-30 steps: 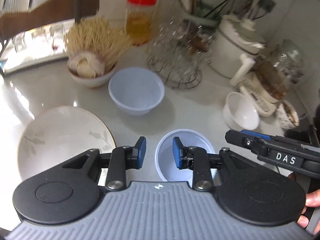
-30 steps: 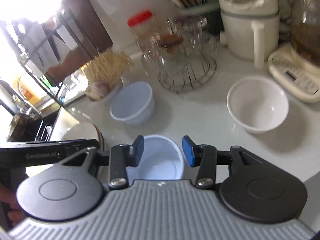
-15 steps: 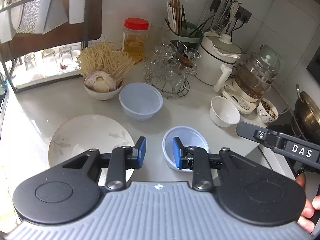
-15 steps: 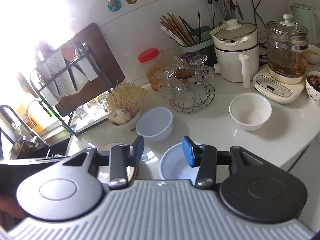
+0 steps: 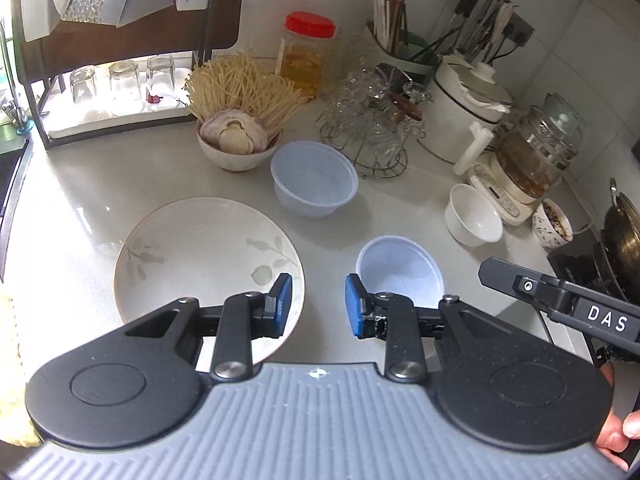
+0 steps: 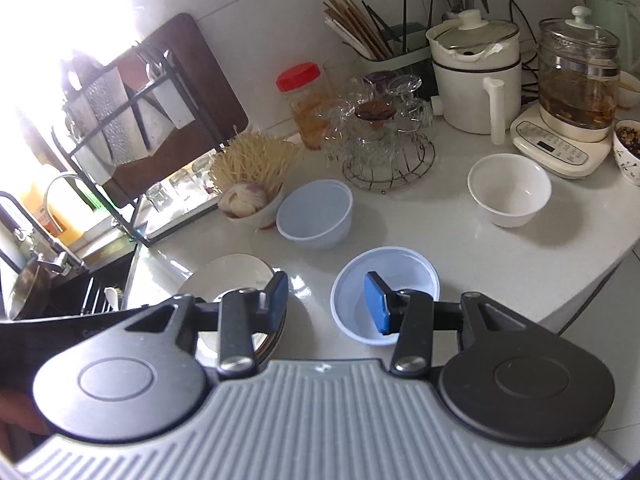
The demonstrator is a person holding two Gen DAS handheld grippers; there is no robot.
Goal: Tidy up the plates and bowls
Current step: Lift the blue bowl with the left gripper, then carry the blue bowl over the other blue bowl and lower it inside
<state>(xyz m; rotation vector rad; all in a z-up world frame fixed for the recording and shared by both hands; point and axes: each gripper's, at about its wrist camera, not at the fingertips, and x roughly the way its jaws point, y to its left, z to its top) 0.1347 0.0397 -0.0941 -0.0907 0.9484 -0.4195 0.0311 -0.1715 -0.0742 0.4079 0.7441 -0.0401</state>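
Observation:
A white leaf-patterned plate (image 5: 200,248) lies on the counter at the front left; it also shows in the right wrist view (image 6: 228,276). A pale blue plastic bowl (image 5: 400,270) stands near the front edge, also in the right wrist view (image 6: 386,280). A second blue bowl (image 5: 314,176) stands further back, also in the right wrist view (image 6: 316,212). A white ceramic bowl (image 5: 474,216) stands to the right, also in the right wrist view (image 6: 508,188). My left gripper (image 5: 318,310) is open and empty above the counter between plate and near bowl. My right gripper (image 6: 326,300) is open and empty over the near bowl's left rim.
A bowl of garlic and noodles (image 5: 236,140), a red-lidded jar (image 5: 306,52), a wire rack of glasses (image 5: 372,128), a white pot (image 5: 464,116), a glass kettle (image 5: 536,156) and a dish rack (image 5: 108,92) line the back. The counter edge (image 6: 592,280) falls off at right.
Both grippers have pulled back and up from the near blue bowl, so more of the counter shows. Both stay open and empty. The bowls and plate have not moved.

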